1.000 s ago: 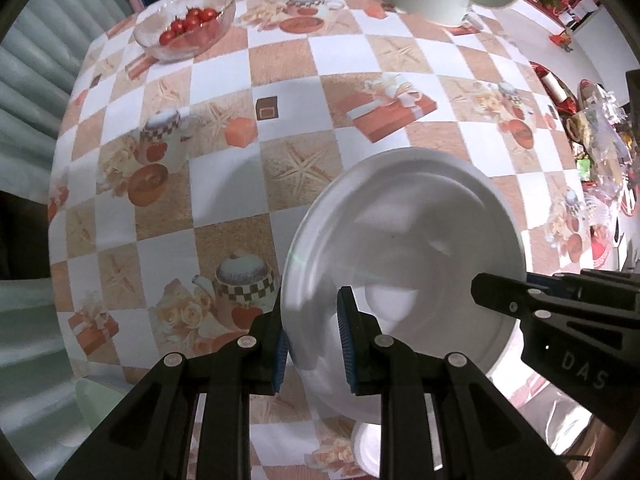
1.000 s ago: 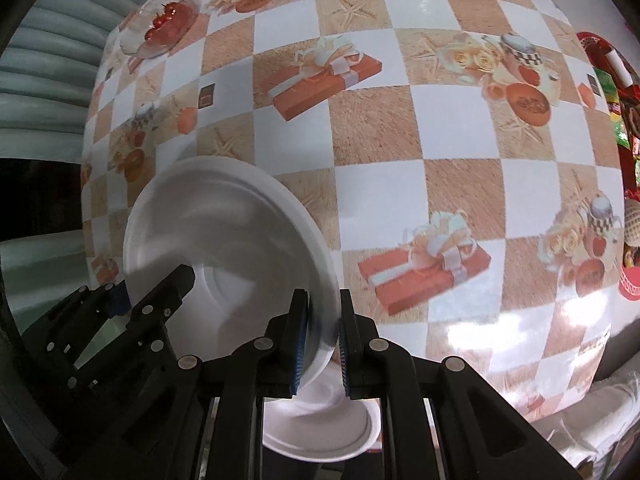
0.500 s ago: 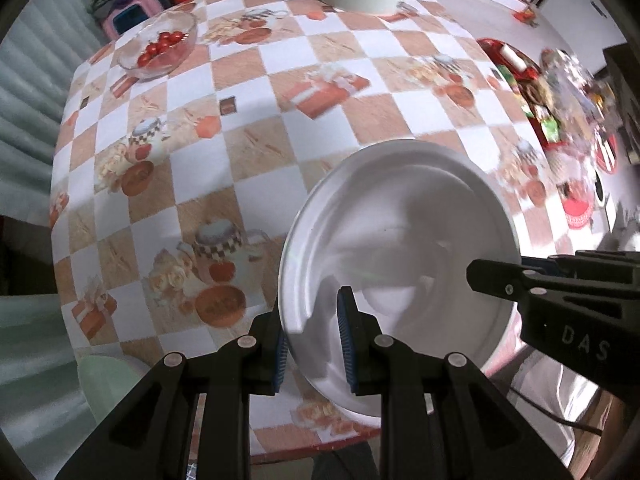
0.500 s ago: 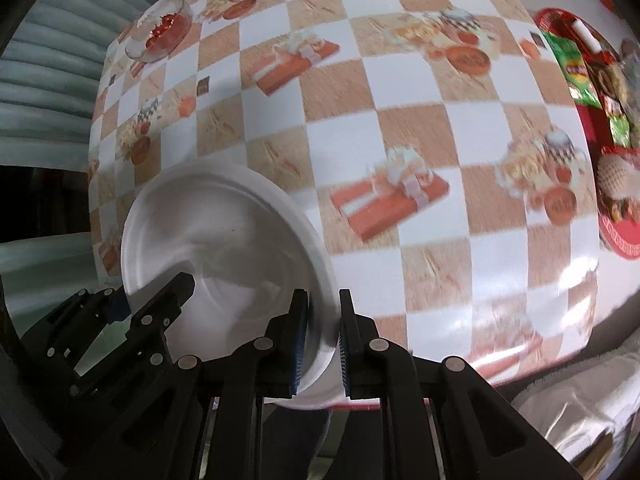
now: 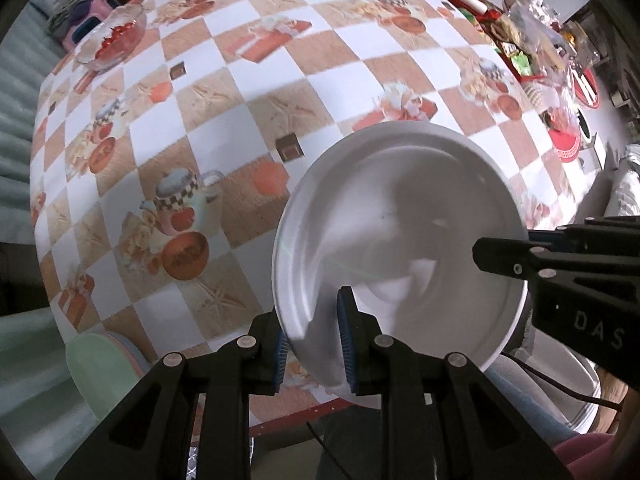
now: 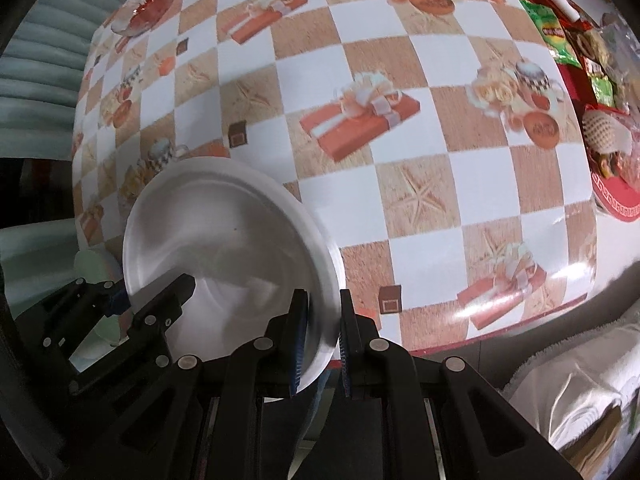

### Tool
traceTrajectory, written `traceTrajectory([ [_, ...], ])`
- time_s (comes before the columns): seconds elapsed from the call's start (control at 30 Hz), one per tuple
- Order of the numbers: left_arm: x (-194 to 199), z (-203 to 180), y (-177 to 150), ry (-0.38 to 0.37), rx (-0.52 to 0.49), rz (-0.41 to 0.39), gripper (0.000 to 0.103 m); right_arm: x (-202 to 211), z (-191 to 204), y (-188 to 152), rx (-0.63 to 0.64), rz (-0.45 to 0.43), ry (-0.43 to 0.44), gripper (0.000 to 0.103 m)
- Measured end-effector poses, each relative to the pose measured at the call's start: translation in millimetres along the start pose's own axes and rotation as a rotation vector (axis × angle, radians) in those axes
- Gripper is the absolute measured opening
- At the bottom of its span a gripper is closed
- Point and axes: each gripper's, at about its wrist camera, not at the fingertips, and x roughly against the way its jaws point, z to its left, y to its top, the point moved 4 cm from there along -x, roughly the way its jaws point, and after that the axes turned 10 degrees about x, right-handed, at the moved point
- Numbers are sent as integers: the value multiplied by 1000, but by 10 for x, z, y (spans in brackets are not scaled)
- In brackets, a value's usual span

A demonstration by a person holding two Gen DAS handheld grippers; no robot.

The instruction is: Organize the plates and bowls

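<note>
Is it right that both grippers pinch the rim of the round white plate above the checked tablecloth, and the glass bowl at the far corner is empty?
Not quite: the glass bowl holds red fruit, as the left wrist view shows. The rest stands: the left gripper and the right gripper pinch the round white plate above the checked tablecloth.

Black gripper (image 5: 312,340), blue pads (image 5: 344,336)

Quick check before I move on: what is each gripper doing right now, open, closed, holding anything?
Left gripper: closed on the rim of the white plate.
Right gripper: closed on the opposite rim of the same plate.
</note>
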Motion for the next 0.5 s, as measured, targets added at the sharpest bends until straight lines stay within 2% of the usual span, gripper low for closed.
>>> traceTrajectory([
  [0.3,-163,0,-76,-2,23,47,25,-174,-5,-69,3,28,0,16],
  [0.4,-179,4,-90,-12,27,48,35,-214,7,-69,3,28,7,16],
  [0.47,-163,-14,-92,-24,25,42,48,-222,9,-68,1,27,21,16],
  [0.5,-147,-25,-91,-22,23,34,60,-218,9,-66,3,26,20,16],
])
